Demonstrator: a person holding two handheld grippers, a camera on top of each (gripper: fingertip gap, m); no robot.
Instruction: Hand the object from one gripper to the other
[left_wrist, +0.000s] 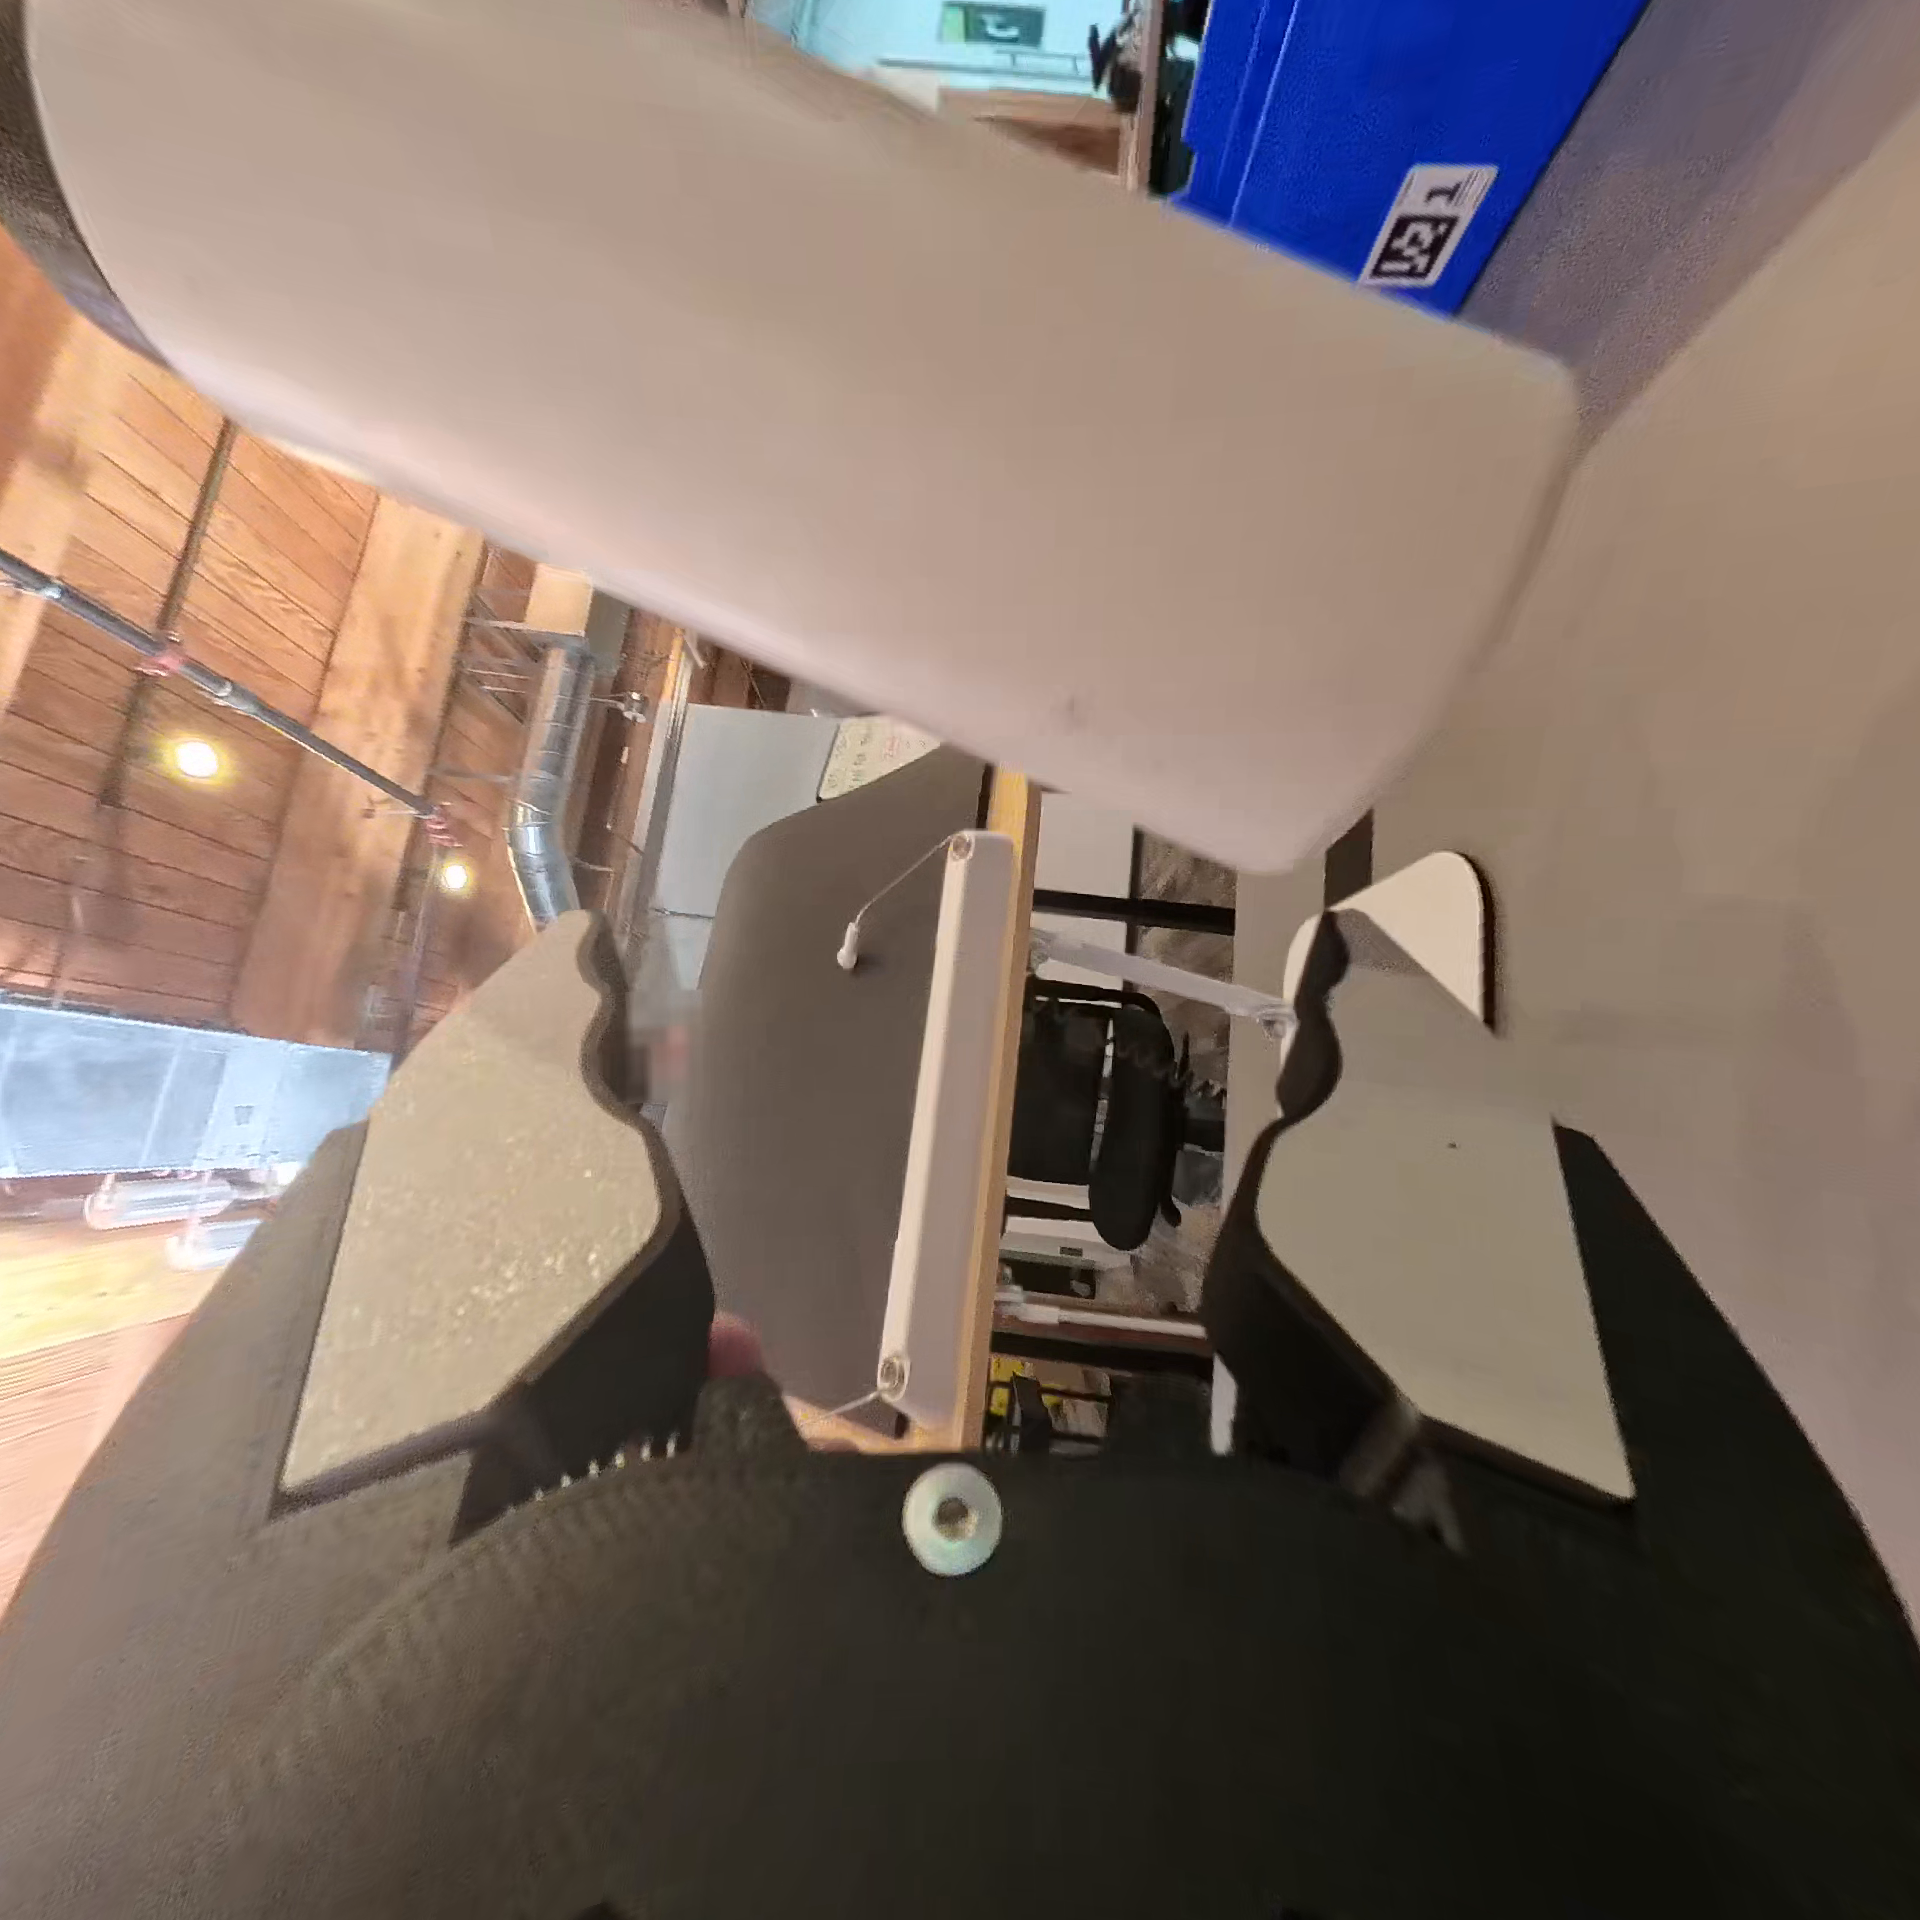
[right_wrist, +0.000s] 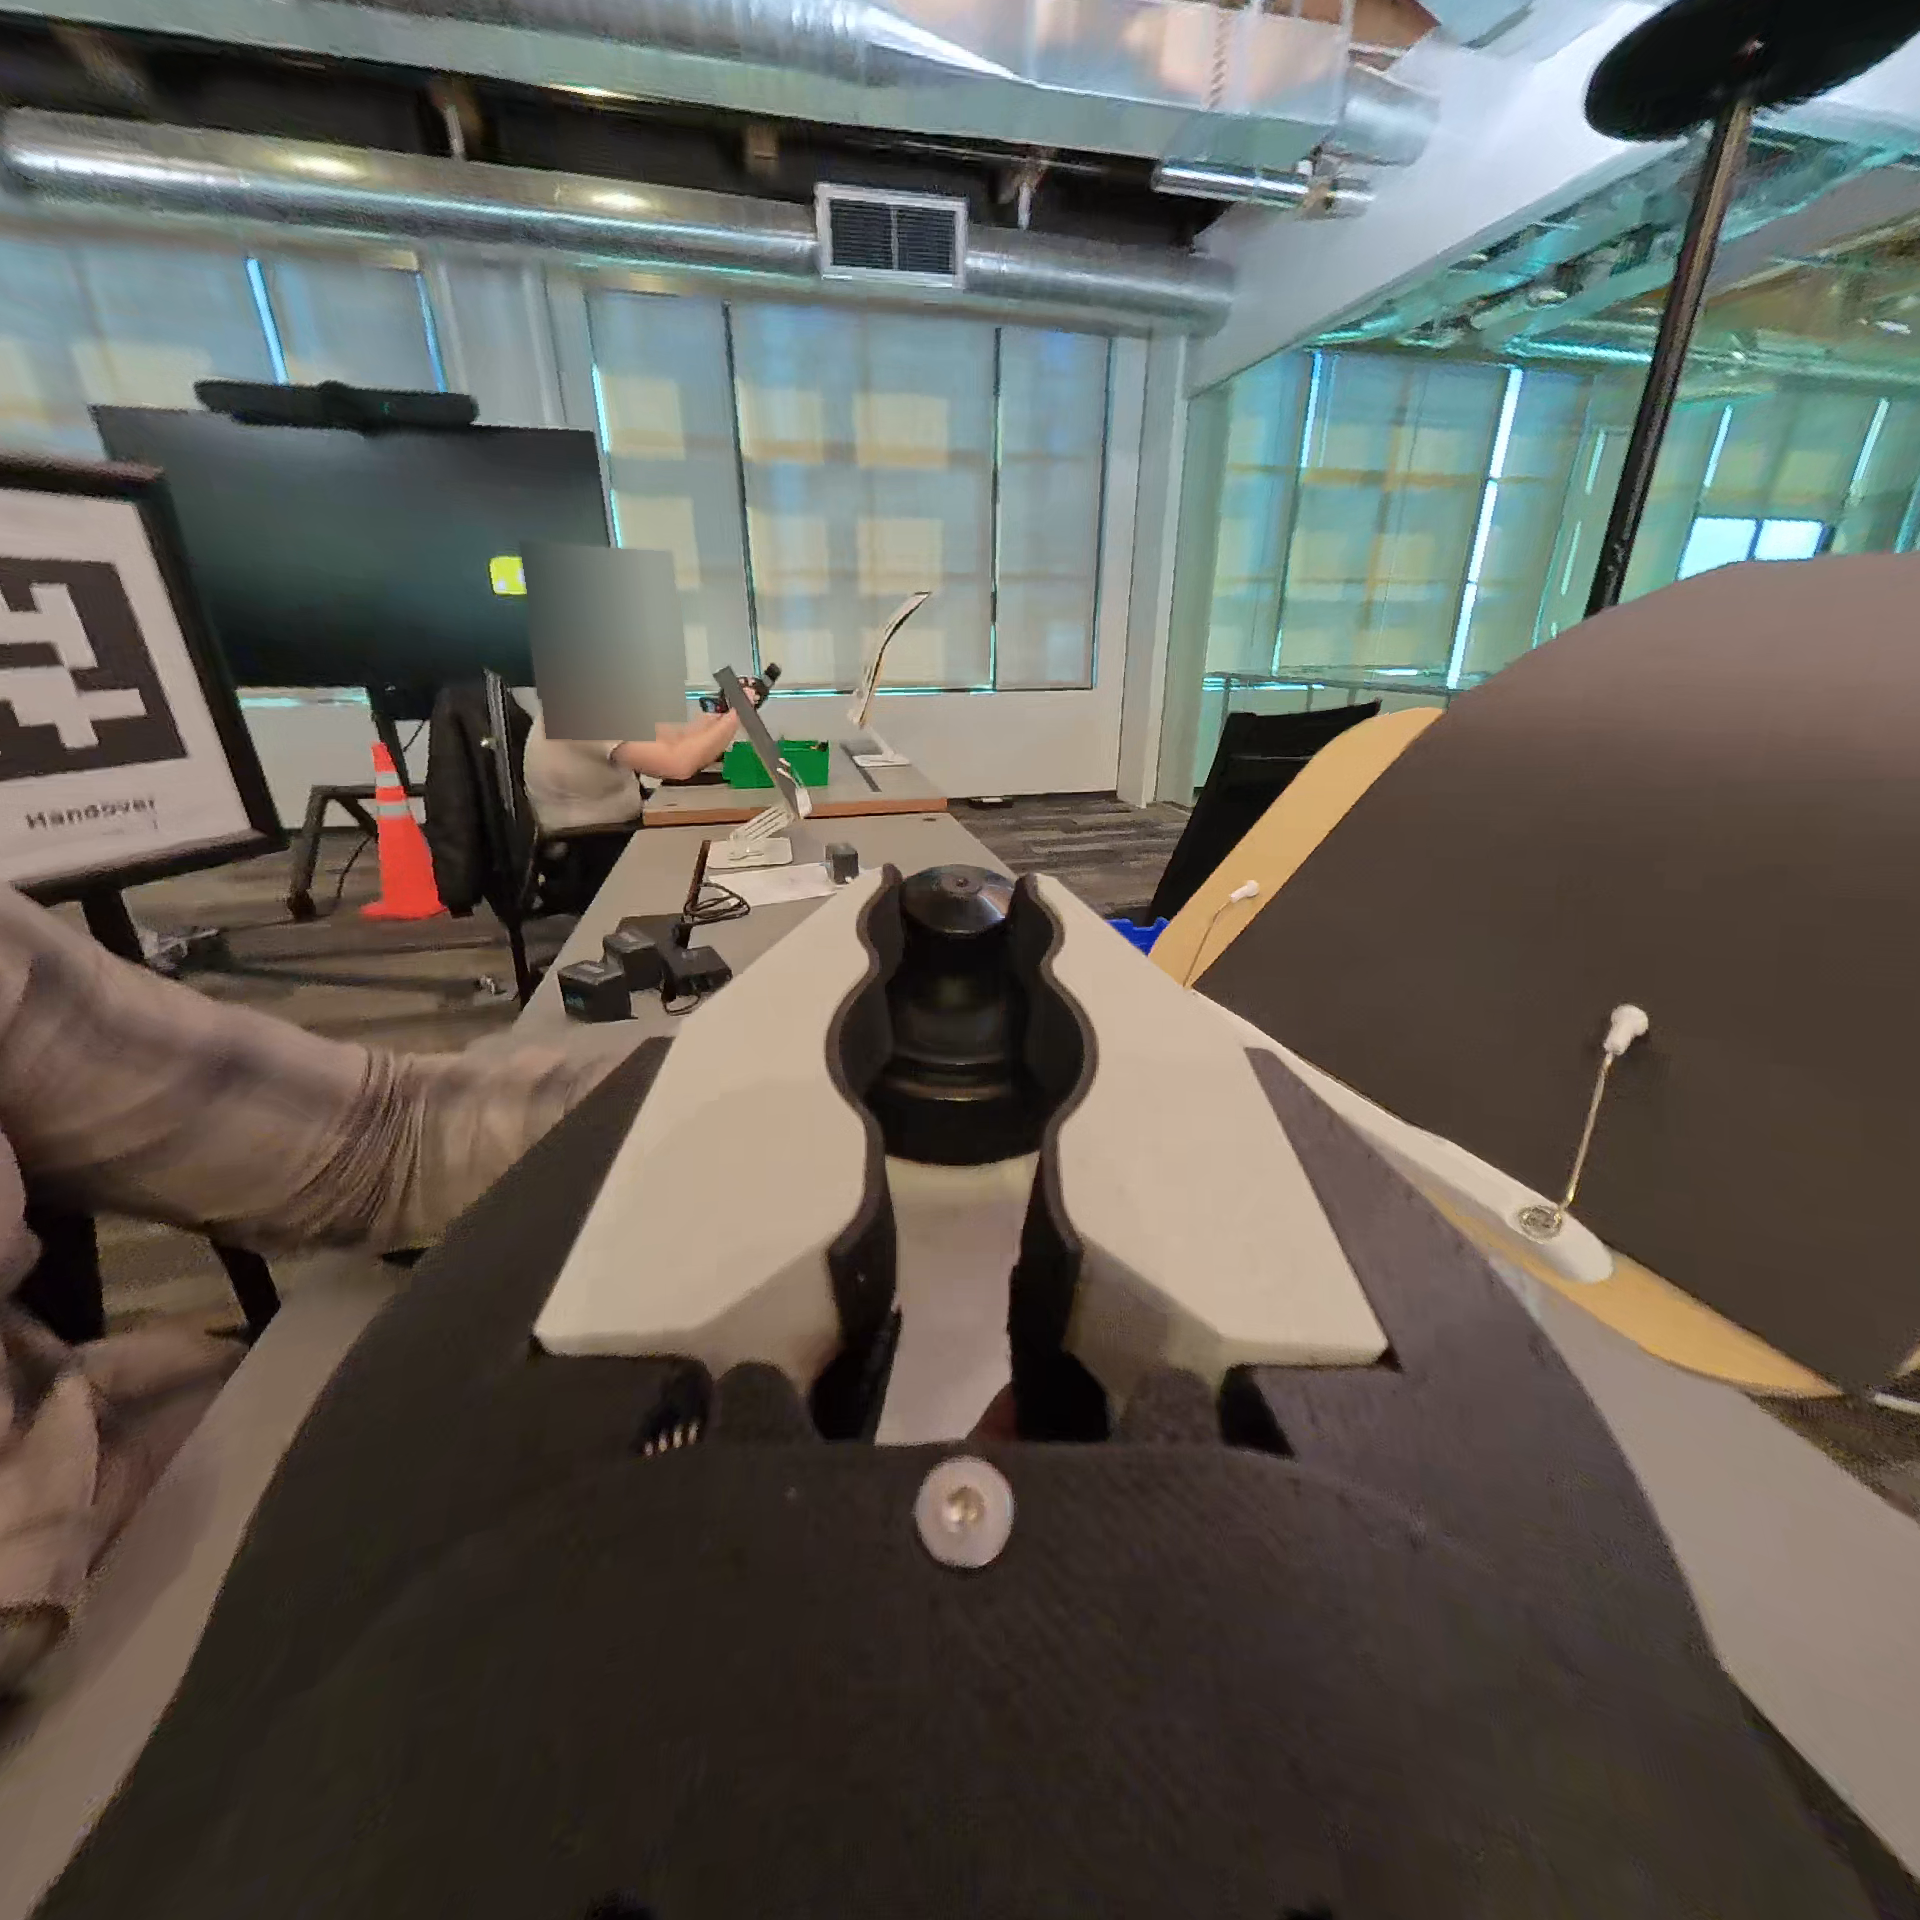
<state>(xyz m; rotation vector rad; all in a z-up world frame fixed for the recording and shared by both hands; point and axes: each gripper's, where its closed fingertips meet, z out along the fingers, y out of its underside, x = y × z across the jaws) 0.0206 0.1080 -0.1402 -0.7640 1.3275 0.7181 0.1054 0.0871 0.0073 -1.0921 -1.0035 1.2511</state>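
A white bottle with a black cap is clamped between the fingers of my right gripper, cap pointing forward. In the left wrist view the same bottle's white body fills the top of the frame, close and blurred, with its dark end at the upper left. My left gripper is open with nothing between its fingers. The bottle lies just beyond its fingertips, not between them.
A dark grey divider panel with a white bracket stands at the right; it also shows in the left wrist view. A blue bin sits on the grey table. A sleeved arm reaches in at the left. An orange cone and a seated person are far back.
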